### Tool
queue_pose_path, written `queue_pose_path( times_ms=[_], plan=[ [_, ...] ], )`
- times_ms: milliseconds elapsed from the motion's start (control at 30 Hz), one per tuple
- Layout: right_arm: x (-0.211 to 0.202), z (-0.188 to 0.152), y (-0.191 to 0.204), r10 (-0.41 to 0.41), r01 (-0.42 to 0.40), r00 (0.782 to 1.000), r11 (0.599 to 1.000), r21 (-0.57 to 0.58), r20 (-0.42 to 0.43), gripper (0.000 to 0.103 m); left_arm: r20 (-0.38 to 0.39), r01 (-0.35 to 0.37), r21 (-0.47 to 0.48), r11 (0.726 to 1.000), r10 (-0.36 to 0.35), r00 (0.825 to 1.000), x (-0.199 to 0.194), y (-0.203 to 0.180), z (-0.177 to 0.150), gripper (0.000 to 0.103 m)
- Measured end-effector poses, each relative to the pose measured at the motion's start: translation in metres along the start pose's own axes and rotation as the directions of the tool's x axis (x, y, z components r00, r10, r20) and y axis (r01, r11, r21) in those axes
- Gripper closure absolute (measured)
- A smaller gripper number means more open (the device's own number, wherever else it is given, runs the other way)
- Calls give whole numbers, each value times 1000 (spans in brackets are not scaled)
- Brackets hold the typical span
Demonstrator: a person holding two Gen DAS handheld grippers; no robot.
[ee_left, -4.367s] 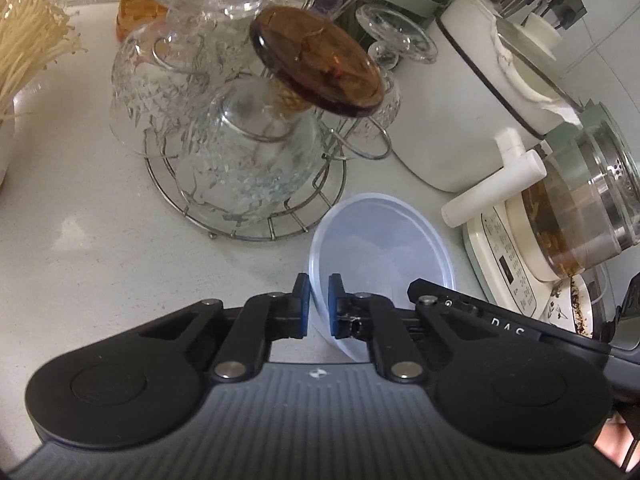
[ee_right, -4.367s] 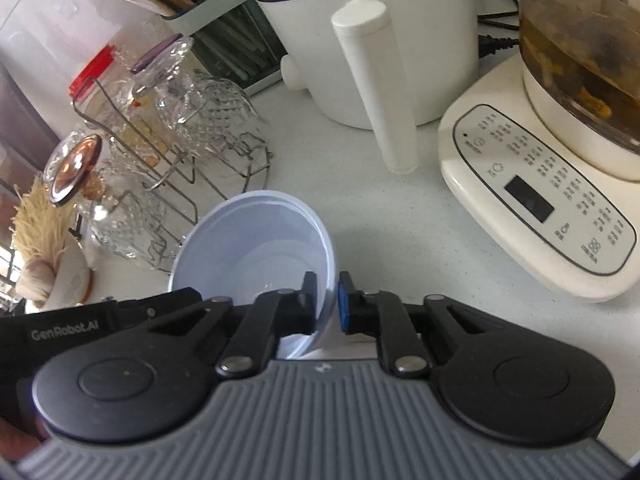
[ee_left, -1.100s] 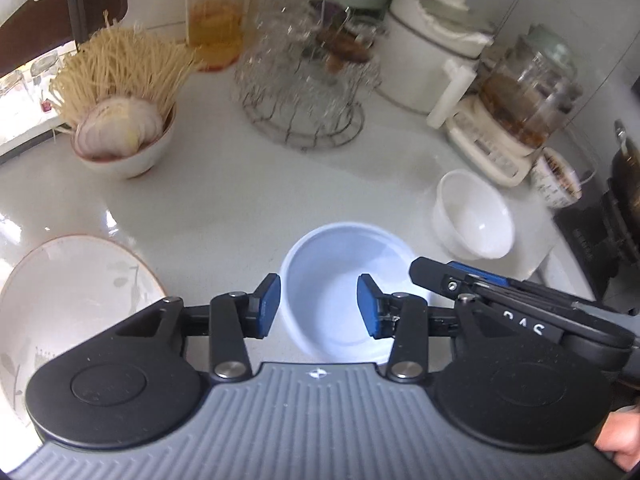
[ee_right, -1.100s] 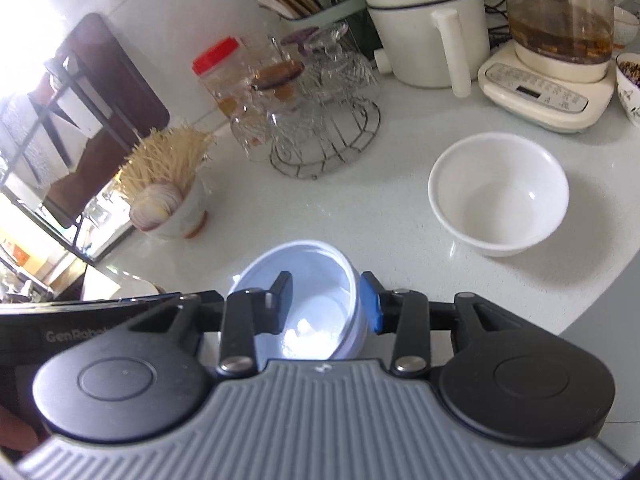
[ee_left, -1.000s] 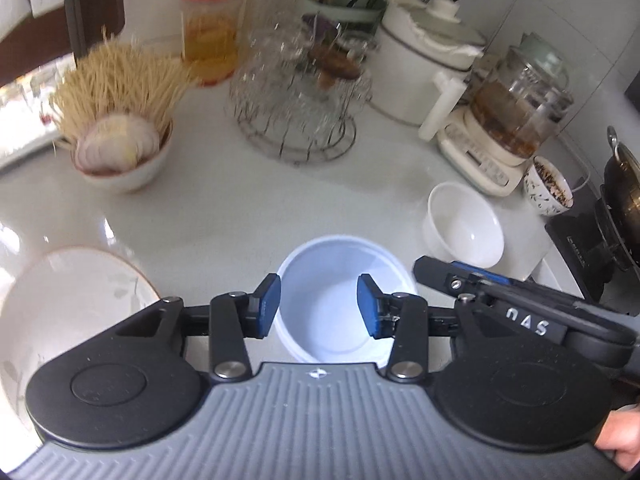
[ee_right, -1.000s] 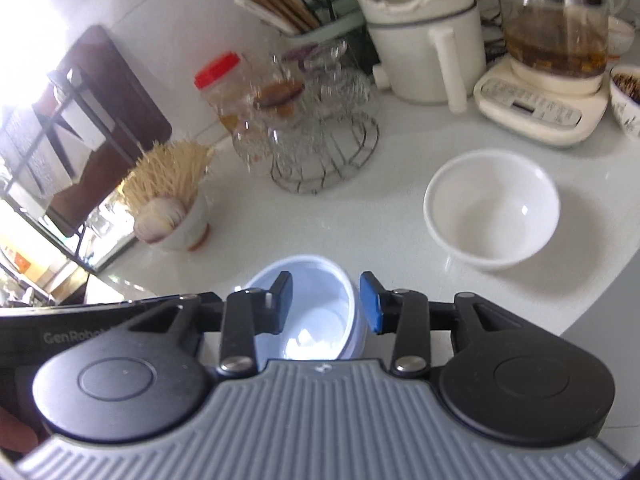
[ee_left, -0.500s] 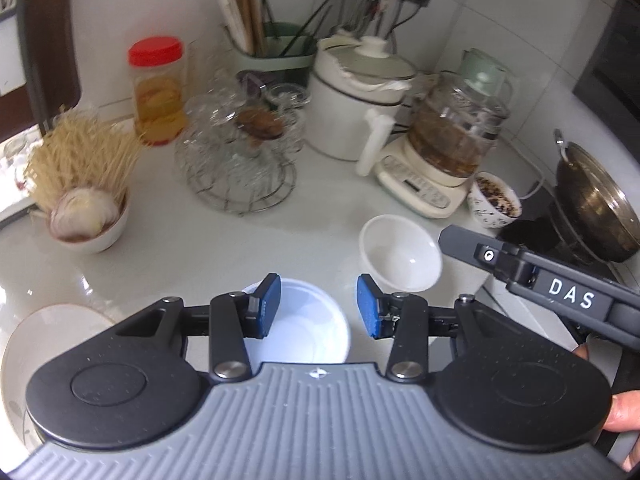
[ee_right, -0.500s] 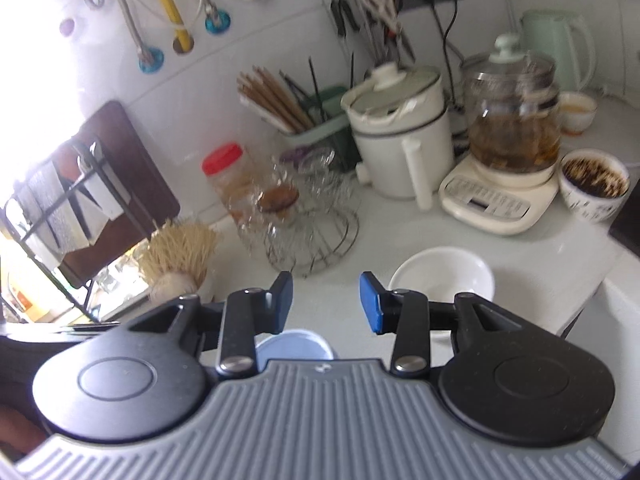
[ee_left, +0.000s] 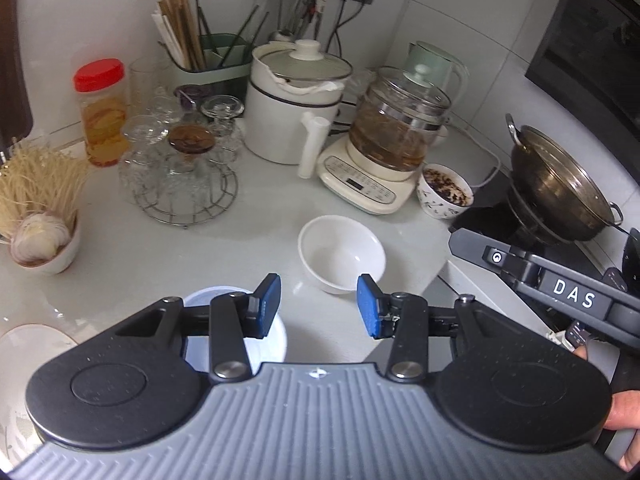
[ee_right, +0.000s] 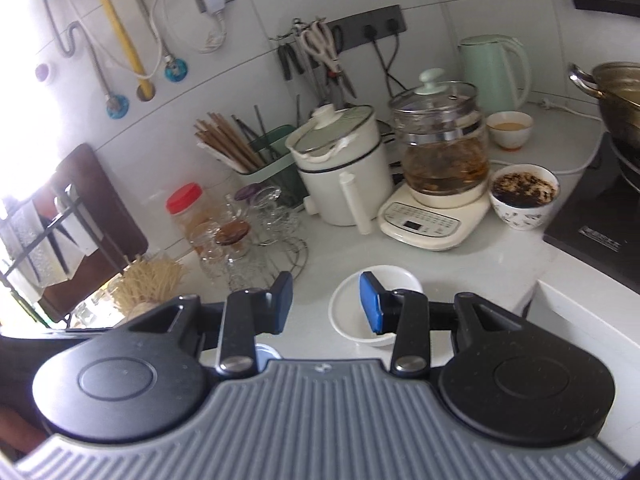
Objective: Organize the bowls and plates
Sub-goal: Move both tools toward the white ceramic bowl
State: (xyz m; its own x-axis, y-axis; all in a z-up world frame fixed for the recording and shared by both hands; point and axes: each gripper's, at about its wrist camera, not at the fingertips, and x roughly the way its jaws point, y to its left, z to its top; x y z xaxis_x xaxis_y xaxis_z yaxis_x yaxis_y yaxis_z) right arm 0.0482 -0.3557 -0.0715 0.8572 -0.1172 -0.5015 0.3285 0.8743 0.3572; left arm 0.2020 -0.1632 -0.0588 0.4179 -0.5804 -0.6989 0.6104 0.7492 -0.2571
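A pale blue plastic bowl (ee_left: 276, 340) stands on the white counter, mostly hidden under my left gripper (ee_left: 318, 306), which is open, empty and raised above it. A white ceramic bowl (ee_left: 342, 254) stands upright to its right; it also shows in the right wrist view (ee_right: 348, 308). My right gripper (ee_right: 325, 303) is open and empty, high above the counter, its right finger in front of the white bowl. Only a sliver of the blue bowl (ee_right: 266, 350) shows there. A white plate (ee_left: 28, 344) with a brown rim lies at the left edge.
A wire rack of glass cups (ee_left: 184, 168), a red-lidded jar (ee_left: 102, 112), a white pot (ee_left: 296, 108), a glass kettle on its base (ee_left: 396, 136), a patterned cup (ee_left: 444, 190) and a bowl of noodles (ee_left: 40, 216) line the back. A wok (ee_left: 560, 192) sits on the stove at right.
Both grippers let go of the blue bowl, which now stands on the counter. Both have lifted up and back, open, so more of the counter shows.
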Motion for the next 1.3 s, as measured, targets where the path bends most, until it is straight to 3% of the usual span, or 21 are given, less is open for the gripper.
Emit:
queue_pose_path(
  times_ms=[433, 867, 933, 1000, 1033, 1100, 1200, 1300],
  plan=[
    [8, -17, -31, -76, 78, 997, 994, 71, -33, 62, -82, 23, 19, 1000, -21, 996, 44, -11, -4, 55],
    [53, -11, -56, -121, 131, 989, 984, 119, -83, 62, -150, 9, 0, 1000, -9, 989, 107, 1, 16, 55],
    [62, -10, -60, -127, 138, 988, 983, 125, -92, 53, -158, 3, -6, 1000, -4, 987, 117, 5, 21, 55],
    [70, -9, -63, -129, 140, 987, 981, 131, -92, 35, -165, -2, -15, 1000, -1, 986, 127, 10, 26, 55],
    [74, -8, -65, -127, 139, 987, 981, 134, -95, 33, -169, -5, -17, 1000, 2, 986, 131, 11, 27, 55],
    [85, -8, -69, -119, 135, 986, 980, 144, -114, 33, -180, -10, -19, 1000, 7, 984, 141, 16, 31, 55],
    [100, -7, -73, -115, 135, 984, 980, 148, -134, 33, -202, -15, -29, 999, 9, 979, 156, 21, 37, 46],
    [116, -6, -79, -110, 135, 983, 976, 171, -148, 33, -217, -24, -34, 999, 16, 976, 171, 25, 40, 46]
  ],
)
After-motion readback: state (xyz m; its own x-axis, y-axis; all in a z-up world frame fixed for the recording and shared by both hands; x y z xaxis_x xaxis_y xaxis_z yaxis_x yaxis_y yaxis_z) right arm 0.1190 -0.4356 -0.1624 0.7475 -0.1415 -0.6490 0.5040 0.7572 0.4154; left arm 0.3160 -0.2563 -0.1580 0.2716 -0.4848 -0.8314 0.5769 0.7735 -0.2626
